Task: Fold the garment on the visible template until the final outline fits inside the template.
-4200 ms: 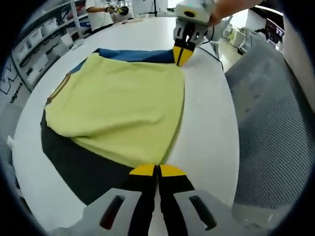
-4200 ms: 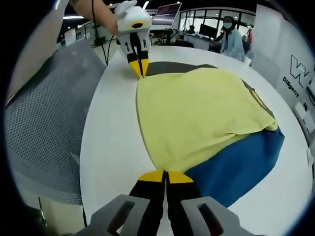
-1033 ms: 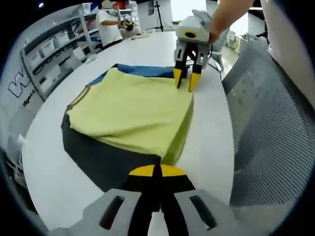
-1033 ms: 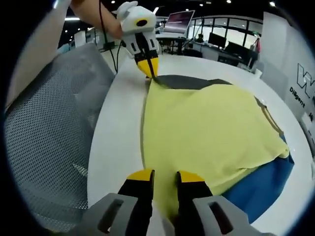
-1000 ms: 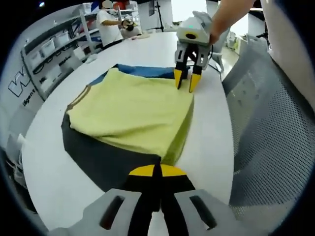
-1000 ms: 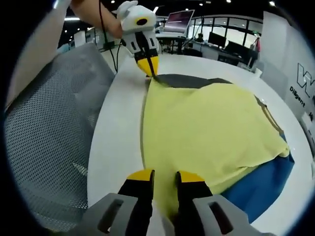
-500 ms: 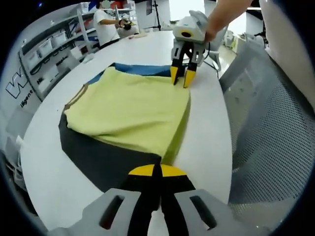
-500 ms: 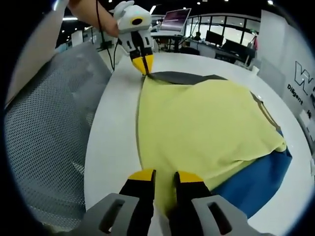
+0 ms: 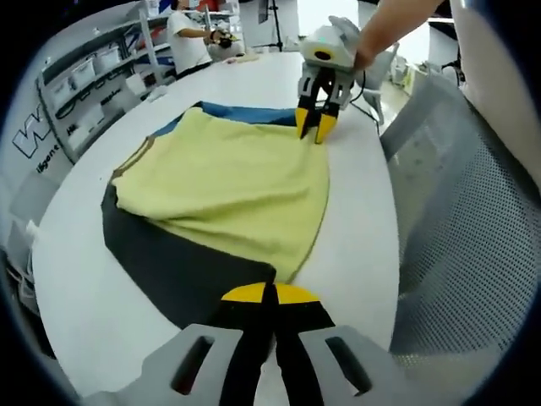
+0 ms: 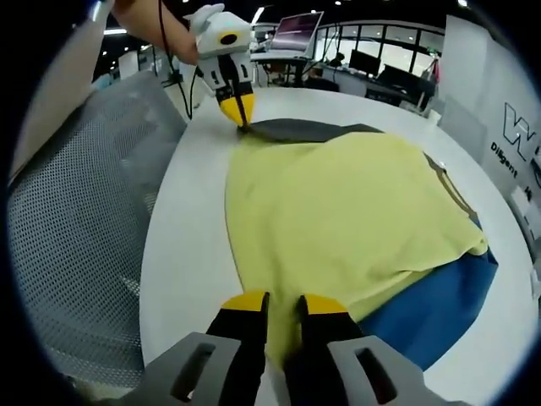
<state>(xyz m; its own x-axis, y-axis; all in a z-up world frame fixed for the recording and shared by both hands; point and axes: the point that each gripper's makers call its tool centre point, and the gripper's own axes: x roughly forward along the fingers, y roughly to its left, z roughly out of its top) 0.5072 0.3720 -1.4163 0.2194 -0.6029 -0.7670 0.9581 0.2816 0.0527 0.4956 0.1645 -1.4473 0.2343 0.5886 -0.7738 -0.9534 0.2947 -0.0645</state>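
Observation:
A folded yellow garment (image 9: 228, 186) (image 10: 347, 211) lies on a template that is dark grey (image 9: 161, 262) (image 10: 313, 129) at one end and blue (image 9: 245, 114) (image 10: 431, 296) at the other. My left gripper (image 9: 269, 292) (image 10: 241, 118) is shut, pinching the garment's corner at the grey end, low over the table. At the blue end my right gripper (image 10: 283, 306) (image 9: 314, 133) stands open, its jaws either side of the garment's edge. Grey and blue template show past the garment on its far side and at both ends.
The white round table (image 9: 355, 228) (image 10: 186, 237) has a bare strip along its near edge. A grey mesh chair (image 9: 456, 211) (image 10: 76, 220) stands close against that edge. Shelves (image 9: 76, 85) and a person (image 9: 190, 34) are beyond the table, and monitors (image 10: 292, 30) stand on desks.
The right gripper, shut on the garment 4.2 s ago, now stands open. Over the last second the raised near edge of the garment has settled flat toward the table edge.

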